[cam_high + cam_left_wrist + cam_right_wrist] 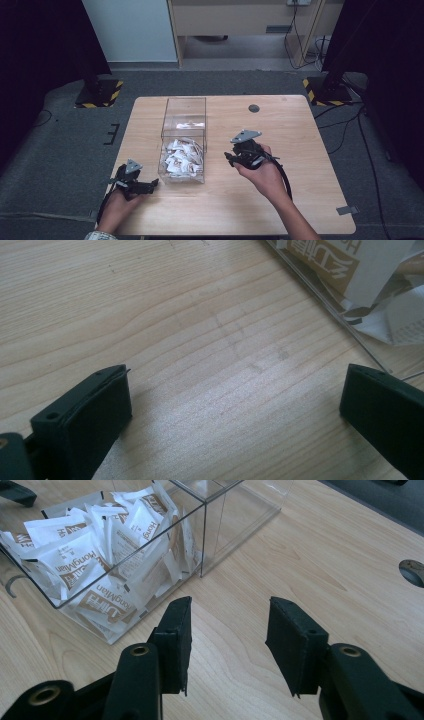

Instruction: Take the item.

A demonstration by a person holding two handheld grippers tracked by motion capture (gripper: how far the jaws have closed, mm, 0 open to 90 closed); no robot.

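Two grippers sat over a pale wooden table [300, 200] whose grain ran in long, soft bands, with a small dark round hole [254, 108] near its far edge. Around it you had grey carpet [60, 145], a light panel [130, 30] against the back wall in the upper left of the frame, and black stands on yellow-and-black striped feet [99, 94] at either side.

In the middle of the high view stood a clear plastic box [185, 107] with straight, glossy walls and two compartments. The near compartment held a loose heap of white sachets [182, 156] printed in brown; the far one looked nearly bare apart from a glare on its floor.

Your left gripper [137, 186] lay low at the lower left of the high view, just beside the box's near corner. In the left gripper view its matte black jaws stood wide apart over bare wood, holding nothing, with the box's clear edge and a sachet in the upper right.

Your right gripper [235, 157] was to the right of the box, close to it. In the right gripper view its blocky, ribbed jaws were moderately open and empty, pointing past the box's corner.
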